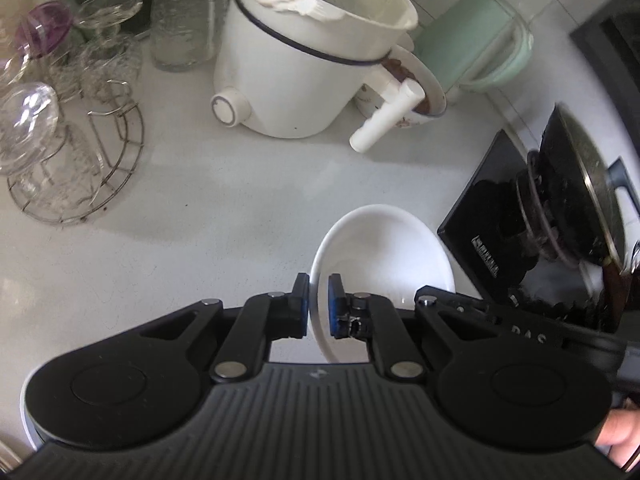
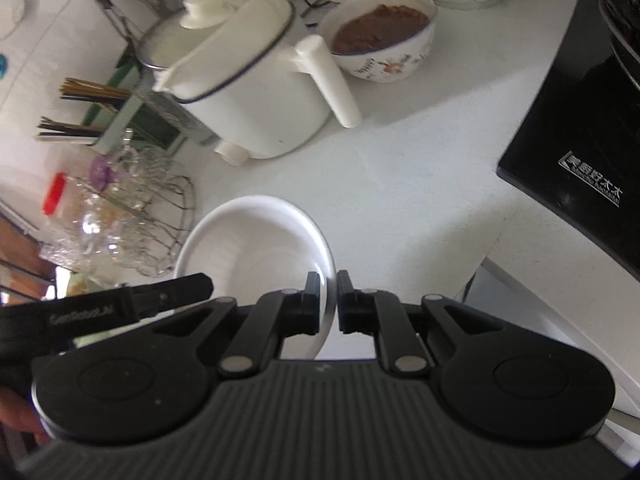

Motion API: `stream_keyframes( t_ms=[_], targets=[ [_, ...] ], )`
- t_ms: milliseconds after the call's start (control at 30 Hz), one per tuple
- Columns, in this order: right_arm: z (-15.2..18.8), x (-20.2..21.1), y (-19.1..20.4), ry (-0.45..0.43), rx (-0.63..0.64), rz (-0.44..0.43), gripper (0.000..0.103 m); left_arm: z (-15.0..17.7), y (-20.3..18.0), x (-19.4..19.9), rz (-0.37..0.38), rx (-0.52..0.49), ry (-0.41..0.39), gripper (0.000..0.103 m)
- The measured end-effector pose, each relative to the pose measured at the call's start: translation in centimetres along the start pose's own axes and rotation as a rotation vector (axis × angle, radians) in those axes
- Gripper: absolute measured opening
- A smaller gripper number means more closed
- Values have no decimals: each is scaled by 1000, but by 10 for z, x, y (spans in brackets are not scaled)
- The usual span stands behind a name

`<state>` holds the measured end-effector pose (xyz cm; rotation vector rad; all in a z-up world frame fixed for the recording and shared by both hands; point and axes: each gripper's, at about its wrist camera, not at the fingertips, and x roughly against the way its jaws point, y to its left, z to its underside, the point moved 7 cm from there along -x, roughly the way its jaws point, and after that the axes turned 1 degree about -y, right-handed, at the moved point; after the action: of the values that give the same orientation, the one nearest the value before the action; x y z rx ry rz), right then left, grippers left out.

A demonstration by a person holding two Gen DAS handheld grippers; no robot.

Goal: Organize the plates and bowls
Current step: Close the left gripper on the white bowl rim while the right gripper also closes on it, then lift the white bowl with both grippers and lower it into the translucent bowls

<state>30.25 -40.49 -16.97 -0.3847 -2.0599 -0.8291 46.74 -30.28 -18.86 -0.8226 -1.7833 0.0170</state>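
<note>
Since the white counter (image 1: pixel 200 208) is crowded with a big white pot (image 1: pixel 296 76) at the far side and a glass rack (image 1: pixel 76 160) far left, keep the white plate (image 1: pixel 380 252) level and low over the near middle. Left gripper (image 1: pixel 319 306) and right gripper (image 2: pixel 329 300) are both clamped on opposite rims, so move together, no twisting.

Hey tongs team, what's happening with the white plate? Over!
Left tongs shut on white plate rim. Right tongs shut on opposite rim. White electric pot beyond; nothing blocking. Over.
</note>
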Motion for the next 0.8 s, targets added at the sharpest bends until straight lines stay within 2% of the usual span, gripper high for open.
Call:
stream_keyframes(
  t_ms=[233, 800],
  targets=[
    [-7, 13, 16, -12, 13, -60, 12, 0, 5, 24, 11, 50, -49, 11],
    [6, 7, 64, 57, 110, -165, 12, 22, 49, 83, -40, 184, -168, 11]
  ],
)
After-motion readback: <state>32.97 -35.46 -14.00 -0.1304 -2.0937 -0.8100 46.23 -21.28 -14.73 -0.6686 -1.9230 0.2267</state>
